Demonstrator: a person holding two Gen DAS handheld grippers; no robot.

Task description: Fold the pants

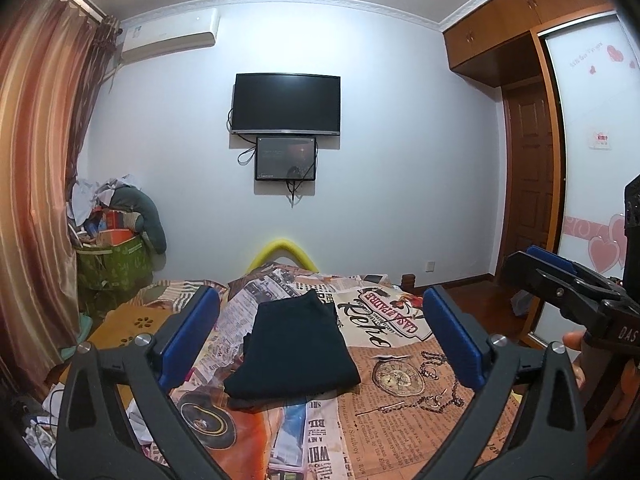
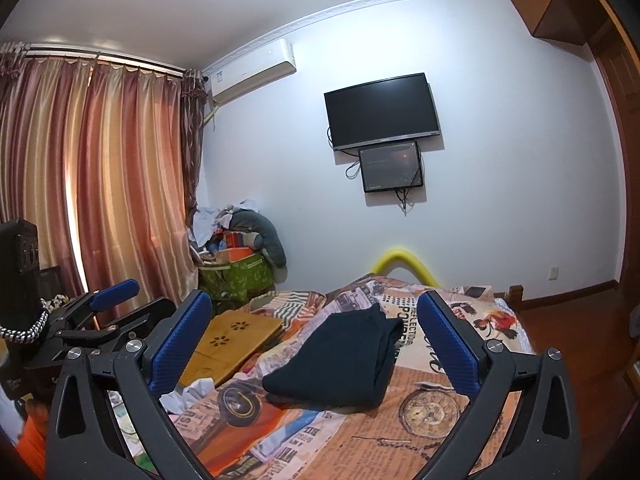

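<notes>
The dark pants (image 1: pixel 294 350) lie folded into a compact rectangle on the bed's printed cover (image 1: pixel 400 420). They also show in the right wrist view (image 2: pixel 340 364). My left gripper (image 1: pixel 320 336) is open and empty, raised above the bed, its blue pads framing the pants from well back. My right gripper (image 2: pixel 314 344) is open and empty too, held above the bed and apart from the pants. The right gripper shows at the right edge of the left wrist view (image 1: pixel 560 280). The left gripper shows at the left of the right wrist view (image 2: pixel 100 308).
A wooden lap tray (image 2: pixel 228 340) lies on the bed left of the pants, with crumpled paper (image 2: pixel 192 394) near it. A green bin of clutter (image 2: pixel 236 268) stands by the curtains (image 2: pixel 100 180). A TV (image 1: pixel 286 104) hangs on the far wall. A wardrobe (image 1: pixel 532 80) stands at the right.
</notes>
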